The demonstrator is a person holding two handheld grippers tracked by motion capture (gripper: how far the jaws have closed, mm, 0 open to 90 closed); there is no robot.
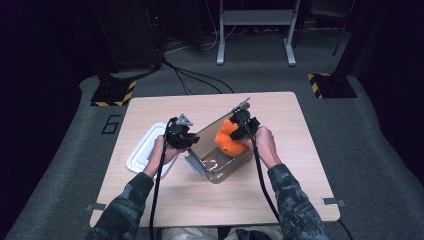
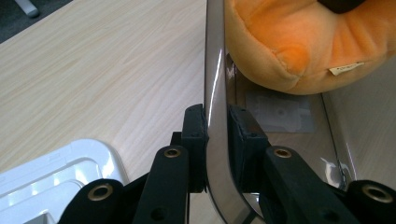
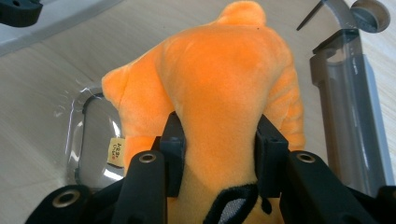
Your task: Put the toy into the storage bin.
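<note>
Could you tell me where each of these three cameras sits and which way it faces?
High view: above the person's side, looking forward and down at the table; both forearms, left gripper and right gripper show.
Left gripper view: rides the left gripper, looking along its jaws, which are clamped on the clear box wall.
Right gripper view: rides the right gripper, looking down its jaws, which squeeze the orange plush toy over the box.
Shared: the toy, the box and the white lid appear in all three.

Fuzzy orange plush toy (image 3: 224, 88), glossy clear plastic bin (image 2: 215, 93), matt woodgrain table (image 2: 107, 70).
</note>
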